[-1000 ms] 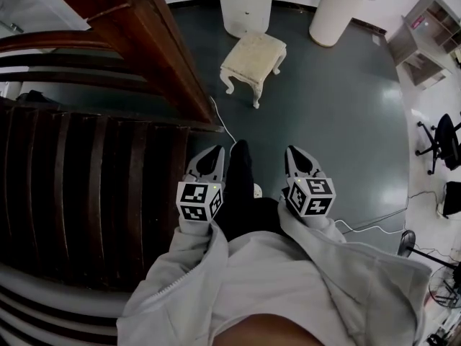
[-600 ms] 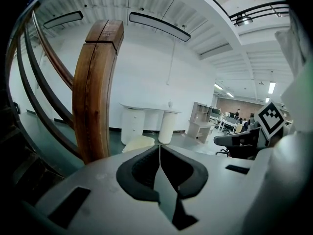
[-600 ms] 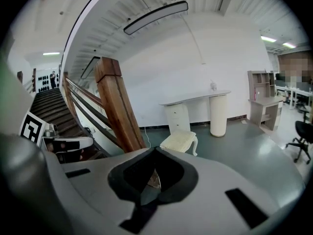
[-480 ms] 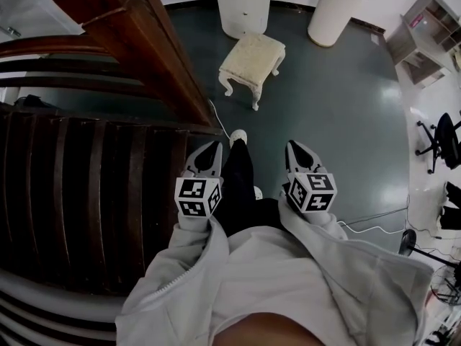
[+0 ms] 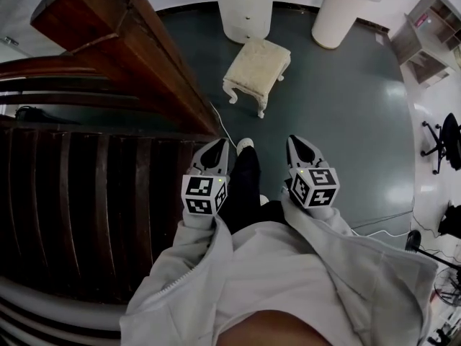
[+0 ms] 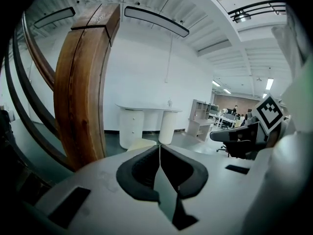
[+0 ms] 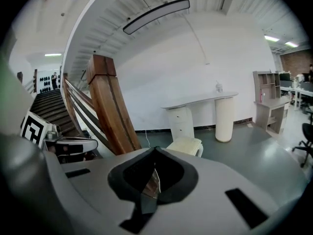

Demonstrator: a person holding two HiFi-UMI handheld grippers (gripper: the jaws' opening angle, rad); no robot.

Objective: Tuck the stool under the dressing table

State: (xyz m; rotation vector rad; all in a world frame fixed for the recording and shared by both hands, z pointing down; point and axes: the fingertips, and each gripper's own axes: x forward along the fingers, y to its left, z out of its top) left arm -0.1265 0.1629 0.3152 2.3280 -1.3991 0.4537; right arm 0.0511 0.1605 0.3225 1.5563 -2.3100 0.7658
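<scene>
Both grippers have come forward with the person's stride, toward the stool (image 5: 257, 63). On the left gripper (image 5: 219, 145) and the right gripper (image 5: 297, 142) the fingers (image 6: 139, 173) are pressed together, empty. To do this well, I'd walk close, square up behind the seat, then push it straight between the pedestals of the dressing table (image 5: 248, 9). The stool stands on the floor (image 5: 338, 121) just before that surface, skewed: cream, cushioned, with curved carved legs.

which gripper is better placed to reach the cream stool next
Right, marginally. The right gripper and left gripper are far from the cream cushioned stool, jaws shut, but the right has open floor; the left is beside the brown wooden staircase.
</scene>
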